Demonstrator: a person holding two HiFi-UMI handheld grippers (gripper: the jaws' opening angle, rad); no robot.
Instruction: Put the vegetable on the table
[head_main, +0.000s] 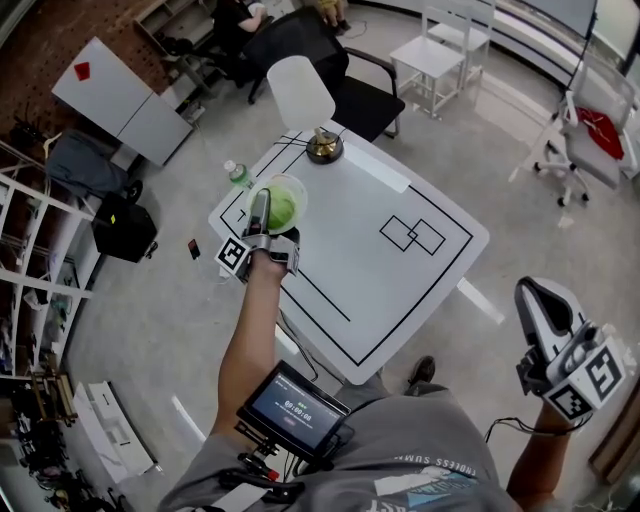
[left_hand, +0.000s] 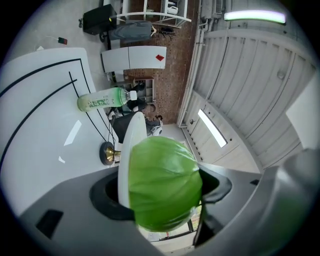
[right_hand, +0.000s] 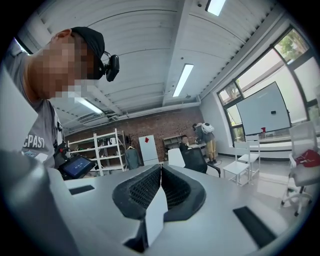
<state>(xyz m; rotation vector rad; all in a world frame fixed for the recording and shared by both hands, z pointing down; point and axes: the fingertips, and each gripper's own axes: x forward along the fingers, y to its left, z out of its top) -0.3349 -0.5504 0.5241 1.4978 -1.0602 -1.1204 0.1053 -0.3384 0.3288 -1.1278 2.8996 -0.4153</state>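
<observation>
Carrying is the step I judge to be in hand: my left gripper (head_main: 268, 212) has its jaws clamped on the vegetable (left_hand: 162, 186), one at each side, and in the head view it hangs over the near left part of the table (head_main: 400, 300), close to the lying bottle (head_main: 237, 175) and well short of the brass bell (head_main: 324, 146). I cannot tell whether it touches the tabletop yet. The next move, as I read it, calls for lowering it onto a bare white patch inside the black lines, then spreading the jaws slowly, since a round thing like this may roll toward the edge. It is a smooth, glossy ball of bright green with faint ribs running over it, rather like a small cabbage. My right gripper (right_hand: 159, 180) is empty, jaws pressed together, held low and well apart from the table.
</observation>
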